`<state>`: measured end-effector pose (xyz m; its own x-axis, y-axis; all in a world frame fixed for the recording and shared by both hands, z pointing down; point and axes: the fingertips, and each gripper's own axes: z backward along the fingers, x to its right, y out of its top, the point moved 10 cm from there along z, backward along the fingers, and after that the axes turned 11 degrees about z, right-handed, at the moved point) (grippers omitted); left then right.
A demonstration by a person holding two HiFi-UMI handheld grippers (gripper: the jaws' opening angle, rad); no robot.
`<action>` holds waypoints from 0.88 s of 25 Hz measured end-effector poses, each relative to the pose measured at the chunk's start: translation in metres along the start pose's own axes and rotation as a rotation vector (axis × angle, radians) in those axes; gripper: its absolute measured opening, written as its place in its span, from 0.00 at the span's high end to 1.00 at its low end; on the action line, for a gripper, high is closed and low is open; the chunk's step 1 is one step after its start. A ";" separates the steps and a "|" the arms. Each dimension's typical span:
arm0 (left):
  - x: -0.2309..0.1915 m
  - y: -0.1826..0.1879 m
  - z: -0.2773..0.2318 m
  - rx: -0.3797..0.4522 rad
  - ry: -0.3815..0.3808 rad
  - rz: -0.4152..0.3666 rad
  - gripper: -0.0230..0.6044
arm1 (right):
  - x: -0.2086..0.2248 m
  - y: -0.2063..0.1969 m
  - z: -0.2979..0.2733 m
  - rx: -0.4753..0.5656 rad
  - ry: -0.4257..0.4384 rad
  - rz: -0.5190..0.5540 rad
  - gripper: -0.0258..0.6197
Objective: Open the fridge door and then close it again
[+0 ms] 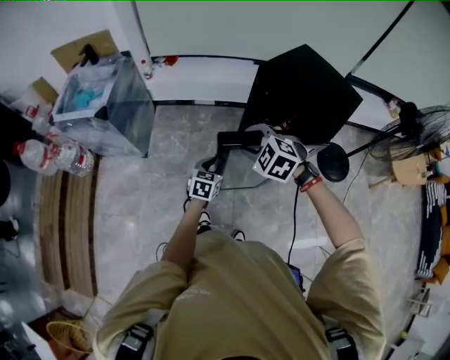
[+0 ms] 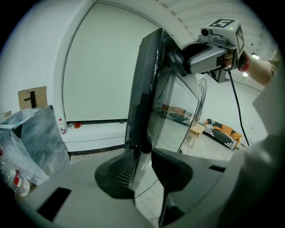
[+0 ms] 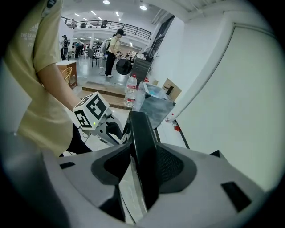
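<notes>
Black door (image 2: 143, 98), long edge upright at frame centre, clamped in the jaws of left gripper (image 2: 142, 165) low and right gripper (image 3: 144, 165) higher.

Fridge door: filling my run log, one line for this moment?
fridge door | left hand-held gripper clamps edge low | right hand-held gripper clamps edge high

Grey marble-look floor tiles (image 1: 140, 204) run to a low white ledge (image 1: 204, 77) under a white wall (image 1: 211, 28). A wooden floor strip (image 1: 67, 225) lies left, a standing fan (image 1: 422, 123) right; ceiling lights (image 3: 142, 7) glow in the open hall behind
</notes>
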<state>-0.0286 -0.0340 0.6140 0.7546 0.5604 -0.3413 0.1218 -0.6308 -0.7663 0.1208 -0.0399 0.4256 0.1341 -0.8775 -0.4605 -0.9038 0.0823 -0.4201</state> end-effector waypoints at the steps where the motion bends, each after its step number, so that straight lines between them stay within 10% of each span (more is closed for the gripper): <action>1: -0.003 0.003 -0.003 -0.001 -0.007 -0.008 0.75 | 0.003 0.000 -0.002 -0.005 -0.007 -0.009 0.66; 22: -0.044 0.054 -0.046 -0.106 -0.130 -0.092 0.76 | 0.046 -0.001 -0.029 -0.112 -0.101 -0.156 0.65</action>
<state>-0.0259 -0.1175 0.6123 0.6481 0.6787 -0.3454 0.2585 -0.6227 -0.7386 0.1160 -0.0938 0.4275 0.3106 -0.8235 -0.4748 -0.9077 -0.1087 -0.4052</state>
